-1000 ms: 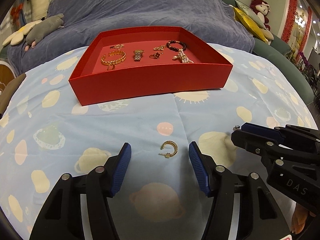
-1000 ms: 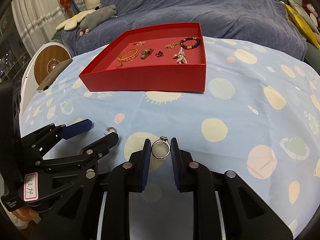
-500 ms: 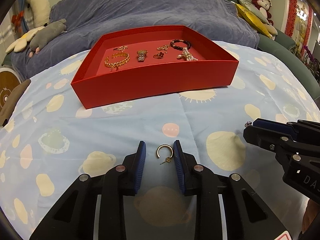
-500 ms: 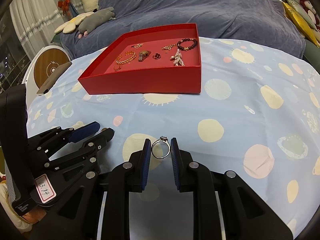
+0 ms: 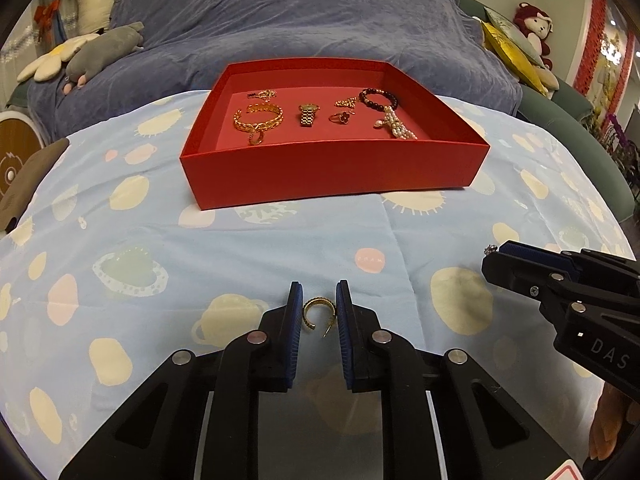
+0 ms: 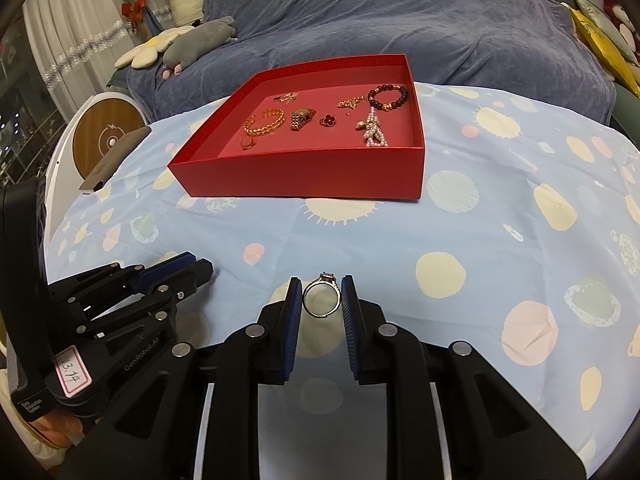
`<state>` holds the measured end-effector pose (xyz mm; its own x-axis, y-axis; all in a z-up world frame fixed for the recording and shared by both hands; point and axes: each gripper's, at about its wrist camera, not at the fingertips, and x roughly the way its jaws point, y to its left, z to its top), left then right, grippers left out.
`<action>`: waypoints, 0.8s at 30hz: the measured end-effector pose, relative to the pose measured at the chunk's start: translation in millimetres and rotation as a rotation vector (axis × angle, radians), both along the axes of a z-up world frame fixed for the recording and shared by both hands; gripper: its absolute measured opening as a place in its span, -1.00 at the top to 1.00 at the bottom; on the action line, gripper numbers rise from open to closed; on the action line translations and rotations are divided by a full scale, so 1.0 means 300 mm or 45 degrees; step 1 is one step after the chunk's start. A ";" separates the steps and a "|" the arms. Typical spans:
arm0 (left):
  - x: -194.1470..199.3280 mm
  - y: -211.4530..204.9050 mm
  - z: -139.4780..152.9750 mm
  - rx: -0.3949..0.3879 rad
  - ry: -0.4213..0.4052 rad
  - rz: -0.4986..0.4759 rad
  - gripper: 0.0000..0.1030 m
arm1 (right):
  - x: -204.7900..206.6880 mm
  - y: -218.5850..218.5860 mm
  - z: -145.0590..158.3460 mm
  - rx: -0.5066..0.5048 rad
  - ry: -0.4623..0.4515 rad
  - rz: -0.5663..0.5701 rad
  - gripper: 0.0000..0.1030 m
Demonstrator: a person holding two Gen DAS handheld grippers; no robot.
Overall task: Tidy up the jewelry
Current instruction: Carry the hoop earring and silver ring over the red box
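Left wrist view: a small gold open-hoop earring (image 5: pixel 315 313) is seen between the blue pads of the left gripper (image 5: pixel 318 312), whose jaws have just been closing and now clench it on both sides. The hoop's gap faces back toward the camera, its arch toward the box, and its thin post slants down to the right. It is carried just above the pale blue cloth-covered surface (image 5: pixel 280 248) printed with cream and pink spots.

Right wrist view: a silver ring with a clear stone setting (image 6: pixel 322 299) is grasped by the right gripper (image 6: pixel 321 300), the pads pressing its band from either side. The ring is held upright, its hole facing the camera and the stone at the far top.

Farther back on the surface a shallow red cardboard box (image 5: pixel 332 172) is set. Laid in it are a gold chain bangle (image 5: pixel 258 118), a small gold watch (image 5: pixel 308 114), a red flower ring (image 5: pixel 340 118), a dark beaded bracelet (image 5: pixel 378 98) and a pearl cluster (image 5: pixel 396 126), spread apart in a rough row.
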<state>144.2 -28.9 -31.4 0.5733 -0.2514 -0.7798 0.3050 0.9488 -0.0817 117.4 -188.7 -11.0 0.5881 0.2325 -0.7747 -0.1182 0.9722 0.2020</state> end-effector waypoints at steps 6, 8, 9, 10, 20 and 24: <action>0.000 0.051 0.049 -0.047 -0.020 0.036 0.73 | 0.008 0.020 0.018 0.014 -0.012 0.011 0.62; 0.003 0.070 0.067 -0.059 -0.030 0.050 0.72 | 0.013 0.029 0.033 0.020 -0.025 0.015 0.62; 0.006 0.080 0.076 -0.066 -0.036 0.059 0.72 | 0.018 0.032 0.042 0.024 -0.032 0.016 0.62; 0.011 0.088 0.085 -0.073 -0.041 0.067 0.72 | 0.024 0.036 0.052 0.028 -0.040 0.017 0.62; 0.050 0.134 0.149 -0.103 -0.081 0.136 0.72 | 0.070 0.070 0.126 0.065 -0.108 0.010 0.62; 0.057 0.130 0.157 -0.108 -0.083 0.146 0.72 | 0.081 0.090 0.138 0.073 -0.116 0.019 0.62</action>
<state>161.5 10.3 15.6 0.6504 -0.2446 -0.7191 0.2023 0.9683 -0.1463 141.6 -161.6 30.3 0.6516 0.2839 -0.7035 -0.1526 0.9574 0.2451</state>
